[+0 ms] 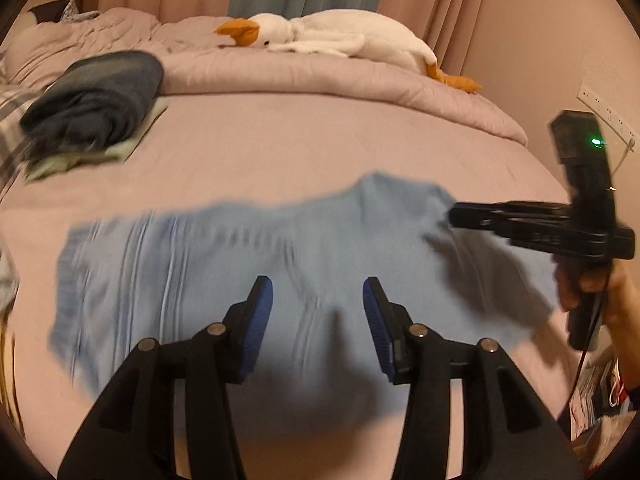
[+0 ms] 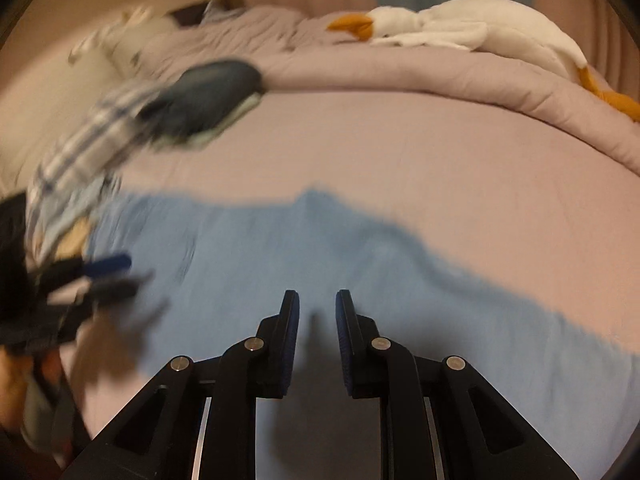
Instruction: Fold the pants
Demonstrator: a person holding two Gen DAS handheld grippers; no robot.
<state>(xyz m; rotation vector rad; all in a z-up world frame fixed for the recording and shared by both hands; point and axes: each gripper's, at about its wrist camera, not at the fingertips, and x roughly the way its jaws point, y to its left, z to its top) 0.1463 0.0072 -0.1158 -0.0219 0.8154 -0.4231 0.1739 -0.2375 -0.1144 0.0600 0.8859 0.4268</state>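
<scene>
Light blue pants [image 1: 248, 264] lie spread flat across the pink bed sheet, blurred by motion; they also show in the right wrist view [image 2: 304, 264]. My left gripper [image 1: 318, 300] is open and empty, hovering over the middle of the pants. My right gripper [image 2: 318, 312] is open with a narrower gap, empty, above the pants. In the left wrist view the right gripper [image 1: 454, 216] reaches in from the right over the pants' right part. In the right wrist view the left gripper [image 2: 120, 272] shows blurred at the left edge.
A stack of folded dark blue and pale green clothes [image 1: 96, 100] sits at the back left of the bed [image 1: 320, 140]. A rumpled pink duvet [image 1: 360, 80] and a white plush goose [image 1: 344, 38] lie along the back. Plaid fabric [image 2: 92, 132] lies at the left.
</scene>
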